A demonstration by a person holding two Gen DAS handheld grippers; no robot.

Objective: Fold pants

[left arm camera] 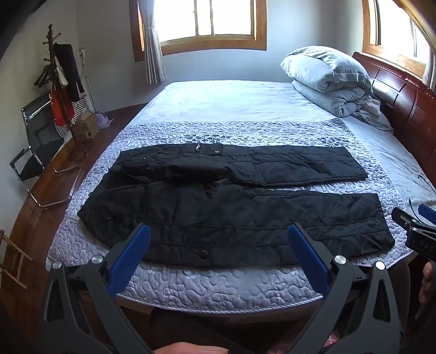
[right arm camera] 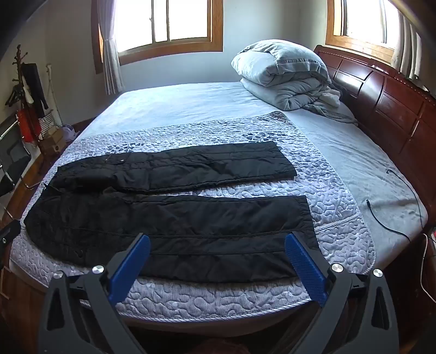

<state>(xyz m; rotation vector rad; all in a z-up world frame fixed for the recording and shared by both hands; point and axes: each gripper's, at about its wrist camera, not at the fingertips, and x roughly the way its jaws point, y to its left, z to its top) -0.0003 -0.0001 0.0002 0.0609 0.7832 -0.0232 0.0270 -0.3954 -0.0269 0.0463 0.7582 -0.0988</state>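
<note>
The bed (left arm camera: 245, 100) filled both views, stretching away beyond the jaws to the wall with its wood-framed windows (left arm camera: 209, 21). A dark red wooden headboard (right arm camera: 387, 109) ran along its far right side. A lilac quilted cover (right arm camera: 335, 190) lay across the near part of the mattress, directly ahead of both grippers.

On that cover lay the black pants (left arm camera: 231, 209), spread flat and unfolded, waistband toward the left and the two legs running to the right, a strip of quilt showing between them. In the left wrist view the nearer leg lay just past the tips of the jaws and spanned the gap between them; in the right wrist view the nearer leg's hem sat just beyond the right-hand jaw tip.

A bundled grey duvet (right arm camera: 283, 79) rested far ahead and to the right of the jaws, against the headboard. A coat stand (left arm camera: 58, 81) hung with clothes and a metal-framed chair (left arm camera: 38, 141) stood on the floor to the far left.

The left gripper (left arm camera: 219, 231) hovered over the bed's near edge with its jaws spread wide, holding nothing and clear of the fabric. The right gripper (right arm camera: 218, 242) did likewise, jaws spread and empty. A thin black cable (right arm camera: 392, 223) trailed over the sheet to the right of the right jaws.
</note>
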